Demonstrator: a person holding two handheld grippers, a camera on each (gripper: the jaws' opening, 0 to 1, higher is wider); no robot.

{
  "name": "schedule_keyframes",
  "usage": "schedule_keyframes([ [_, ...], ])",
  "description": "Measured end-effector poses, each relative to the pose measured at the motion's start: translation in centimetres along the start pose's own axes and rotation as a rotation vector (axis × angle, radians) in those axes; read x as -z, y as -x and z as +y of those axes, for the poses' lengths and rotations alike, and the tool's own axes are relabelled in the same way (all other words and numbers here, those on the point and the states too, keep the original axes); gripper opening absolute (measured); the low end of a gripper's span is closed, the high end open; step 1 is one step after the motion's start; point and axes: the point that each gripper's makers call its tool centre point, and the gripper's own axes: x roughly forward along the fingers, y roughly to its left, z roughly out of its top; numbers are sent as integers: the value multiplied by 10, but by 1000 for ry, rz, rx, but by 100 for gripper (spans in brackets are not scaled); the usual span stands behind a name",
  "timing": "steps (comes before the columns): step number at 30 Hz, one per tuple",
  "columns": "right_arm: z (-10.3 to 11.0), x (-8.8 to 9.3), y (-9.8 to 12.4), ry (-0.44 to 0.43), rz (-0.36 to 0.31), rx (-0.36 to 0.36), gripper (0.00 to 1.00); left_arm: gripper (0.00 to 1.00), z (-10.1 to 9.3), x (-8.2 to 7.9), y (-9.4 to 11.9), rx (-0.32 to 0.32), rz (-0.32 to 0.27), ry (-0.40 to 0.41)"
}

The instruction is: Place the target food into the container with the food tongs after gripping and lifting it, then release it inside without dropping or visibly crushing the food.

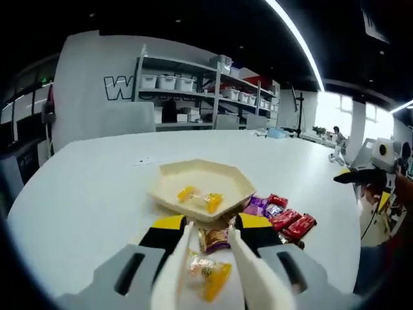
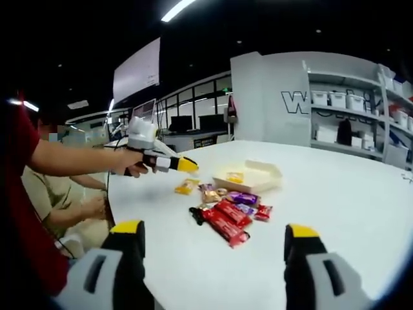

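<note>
In the left gripper view, white tongs point(image 1: 206, 271) ride the left gripper point(image 1: 208, 242), narrowly parted around an orange sweet point(image 1: 210, 274) on the white table point(image 1: 84, 194). Beyond lie a gold sweet point(image 1: 213, 239), red bars point(image 1: 292, 224) and purple sweets point(image 1: 261, 206), then the beige tray point(image 1: 203, 184) holding two orange sweets point(image 1: 200, 197). The far wall lettering starts with "W". The right gripper point(image 2: 213, 258) is spread wide, empty.
</note>
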Motion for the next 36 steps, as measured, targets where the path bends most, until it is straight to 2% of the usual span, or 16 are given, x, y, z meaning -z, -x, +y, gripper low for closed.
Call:
schedule_keyframes([
  [8,0,-2,-2,0,-6,-2,88,29,-5,18,5,4,39,-55],
  [15,5,-2,-6,-2,-7,-15,88,29,-6,27,12,8,60,-120],
  [25,12,-3,-10,-3,-10,-33,87,29,-3,31,28,2,68,-156],
  [30,16,-4,-10,-2,-11,-43,87,29,-2,28,37,-9,50,-158],
  [36,19,-3,-11,1,-5,-50,87,29,12,30,47,-36,52,-153],
])
